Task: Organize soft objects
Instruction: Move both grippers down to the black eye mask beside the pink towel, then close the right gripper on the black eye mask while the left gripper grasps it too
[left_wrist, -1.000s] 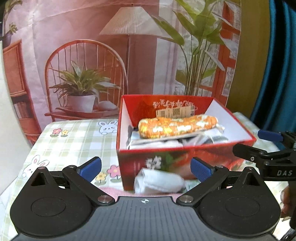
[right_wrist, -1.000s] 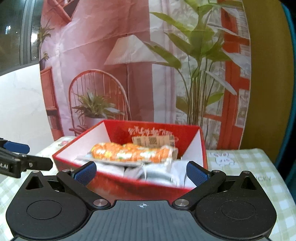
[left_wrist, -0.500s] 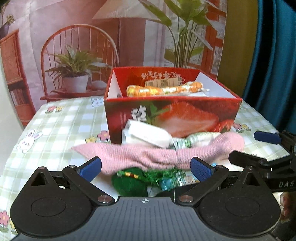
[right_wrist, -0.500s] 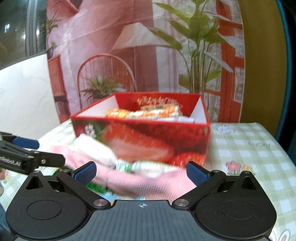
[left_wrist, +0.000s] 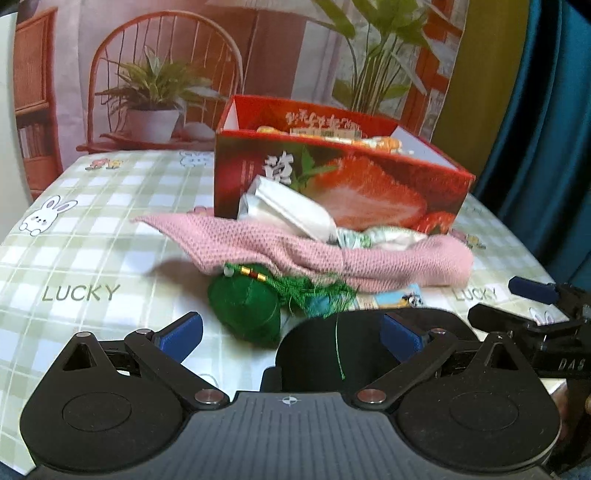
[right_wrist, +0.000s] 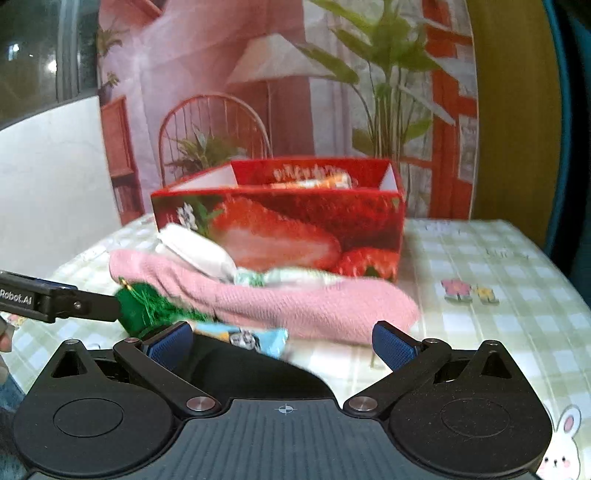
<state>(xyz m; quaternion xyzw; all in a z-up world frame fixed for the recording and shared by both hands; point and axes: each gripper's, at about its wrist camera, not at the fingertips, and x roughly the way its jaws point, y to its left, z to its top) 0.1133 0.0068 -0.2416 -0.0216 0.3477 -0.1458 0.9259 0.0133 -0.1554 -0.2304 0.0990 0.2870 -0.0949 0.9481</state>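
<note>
Since a second ago both grippers have dropped from above the box (left_wrist: 343, 192) to table level, bringing the pile in front of it into view.

The left gripper (left_wrist: 291, 332) hangs low over the checked tablecloth (left_wrist: 92, 258), fingers spread wide and holding nothing. A green pouch (left_wrist: 245, 310) lies on the cloth between the fingertips, nearer the left one. The right gripper (right_wrist: 282, 339) is likewise wide apart and empty, with a blue packet (right_wrist: 243, 338) just ahead of it.

The pile sits against the near wall of the box:
- Pink cloth (left_wrist: 306, 254): knitted, crumpled, stretched across the front of the box.
- White packet (left_wrist: 291, 210): resting on the pink cloth, leaning on the box wall.
- Green-and-white wrapper (left_wrist: 373, 236): beside the white packet, on the pink cloth.
- Green pouch: rounded, with a beaded cord and loose green tassel threads, touching the near edge of the pink cloth.
- Blue packet: partly tucked under the pink cloth, cartoon print visible.

The box is red with a strawberry print, open on top. An orange patterned item (left_wrist: 373, 142) shows over its rim.
</note>
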